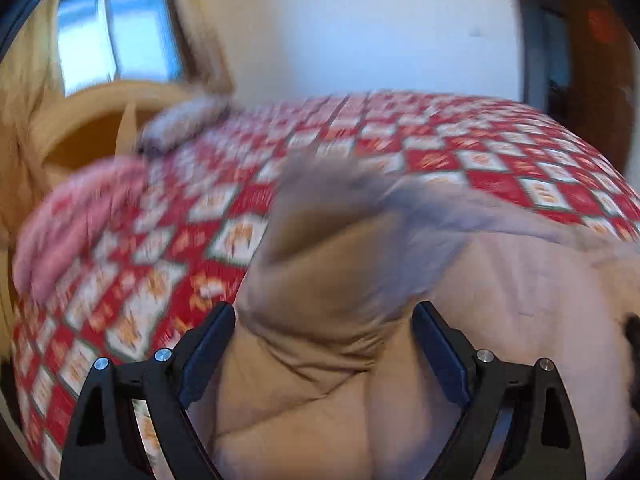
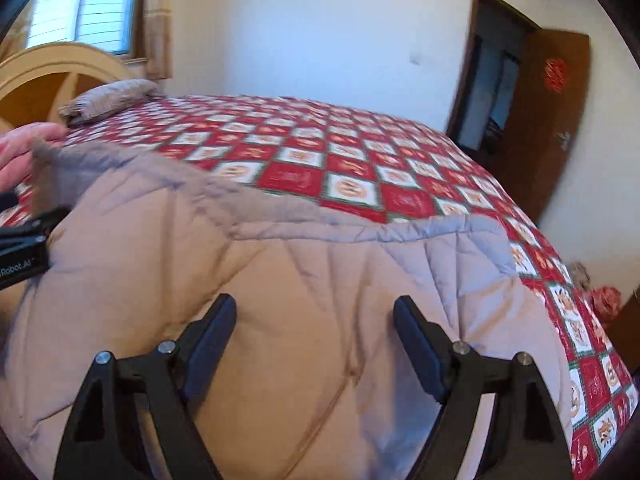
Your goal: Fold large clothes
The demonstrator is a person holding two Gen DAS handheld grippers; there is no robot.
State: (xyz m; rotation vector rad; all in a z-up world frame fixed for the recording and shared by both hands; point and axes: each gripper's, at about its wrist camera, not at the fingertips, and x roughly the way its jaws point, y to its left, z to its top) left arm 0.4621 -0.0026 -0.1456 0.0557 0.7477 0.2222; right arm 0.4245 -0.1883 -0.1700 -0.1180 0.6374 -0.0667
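Observation:
A large beige quilted garment (image 1: pixel 320 400) with a grey edge lies spread on the near part of the bed. The left wrist view is blurred. In it a bunched fold of the garment rises between the fingers of my left gripper (image 1: pixel 324 316). The jaws stand wide and the pads do not visibly press on the fold. My right gripper (image 2: pixel 314 308) is open above the flat quilted garment (image 2: pixel 280 280), holding nothing. In the right wrist view the left gripper's black body (image 2: pixel 24 240) shows at the left edge, beside a raised grey corner of the garment (image 2: pixel 48 168).
The bed wears a red and white checked cover (image 2: pixel 320 152), bare beyond the garment. A pillow (image 2: pixel 108 96) lies by the wooden headboard (image 2: pixel 48 72), with pink fabric (image 1: pixel 72 216) at the bed's left edge. A brown door (image 2: pixel 552 120) stands open on the right.

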